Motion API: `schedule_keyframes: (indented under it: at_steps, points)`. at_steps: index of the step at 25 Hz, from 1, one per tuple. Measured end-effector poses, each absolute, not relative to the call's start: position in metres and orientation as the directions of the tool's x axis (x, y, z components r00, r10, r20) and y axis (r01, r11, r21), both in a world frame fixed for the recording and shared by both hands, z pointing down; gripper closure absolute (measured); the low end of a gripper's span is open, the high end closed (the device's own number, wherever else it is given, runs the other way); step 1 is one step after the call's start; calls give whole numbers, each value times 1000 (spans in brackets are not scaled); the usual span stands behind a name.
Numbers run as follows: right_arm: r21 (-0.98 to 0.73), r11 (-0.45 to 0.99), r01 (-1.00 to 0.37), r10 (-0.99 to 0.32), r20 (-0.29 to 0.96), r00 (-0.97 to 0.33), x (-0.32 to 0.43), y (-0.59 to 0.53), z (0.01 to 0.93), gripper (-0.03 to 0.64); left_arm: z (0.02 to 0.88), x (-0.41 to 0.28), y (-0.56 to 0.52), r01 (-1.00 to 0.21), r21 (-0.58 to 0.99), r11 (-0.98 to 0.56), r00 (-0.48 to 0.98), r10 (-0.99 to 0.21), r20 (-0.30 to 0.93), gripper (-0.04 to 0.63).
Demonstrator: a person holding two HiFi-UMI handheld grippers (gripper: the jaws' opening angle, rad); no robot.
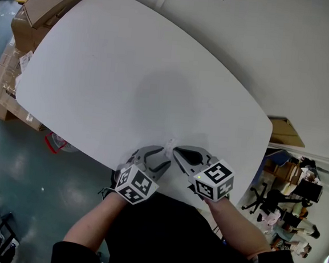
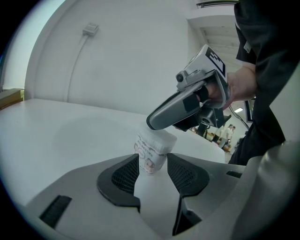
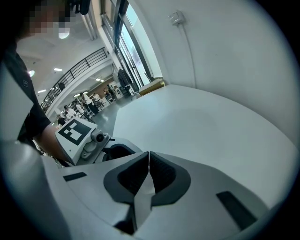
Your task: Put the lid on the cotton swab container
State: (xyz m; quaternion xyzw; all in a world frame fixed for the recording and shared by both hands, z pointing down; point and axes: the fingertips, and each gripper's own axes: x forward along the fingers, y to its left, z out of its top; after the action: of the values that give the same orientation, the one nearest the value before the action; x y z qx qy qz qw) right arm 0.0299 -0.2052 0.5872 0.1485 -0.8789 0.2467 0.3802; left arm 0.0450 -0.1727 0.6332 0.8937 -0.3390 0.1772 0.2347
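Left gripper [image 2: 153,163]: jaws apart, one pad on either side of the cotton swab container [image 2: 149,151]; close against one pad, thin strip of table showing at the other; no squeeze visible.
Right gripper [image 3: 148,155]: jaws closed flat together, nothing between them; tips lowered over the container's top, just ahead of and above the left gripper's pads.
Cotton swab container: slightly tilted, between the left gripper's pad tips, printed label facing that gripper's camera.
Lid [image 2: 157,137]: pale, wider cap on the container, directly under the right gripper's tips; seating unclear.
Table [image 1: 130,68]: white, spreading beyond both grippers.
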Motion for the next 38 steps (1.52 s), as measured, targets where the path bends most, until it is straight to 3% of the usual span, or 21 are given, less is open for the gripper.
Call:
schedule_keyframes:
  at_steps: [12, 21, 31, 38]
  points:
    - [-342, 825, -450, -74, 723, -686, 27, -207, 591, 600, 637, 42, -173, -693, 299, -656, 699, -510, 500, 397]
    - [-412, 785, -463, -226, 506, -832, 42, -210, 532, 598, 595, 26, -160, -673, 303, -674, 719, -501, 482, 397]
    - [-390, 807, -443, -342, 302, -890, 92, -210, 455, 598, 487, -1, -164, -822, 219, -527, 566, -706, 426, 417]
    - [-337, 862, -378, -352, 137, -926, 103, -193, 376, 598, 418, 11, -157, -833, 158, -530, 545, -741, 392, 443]
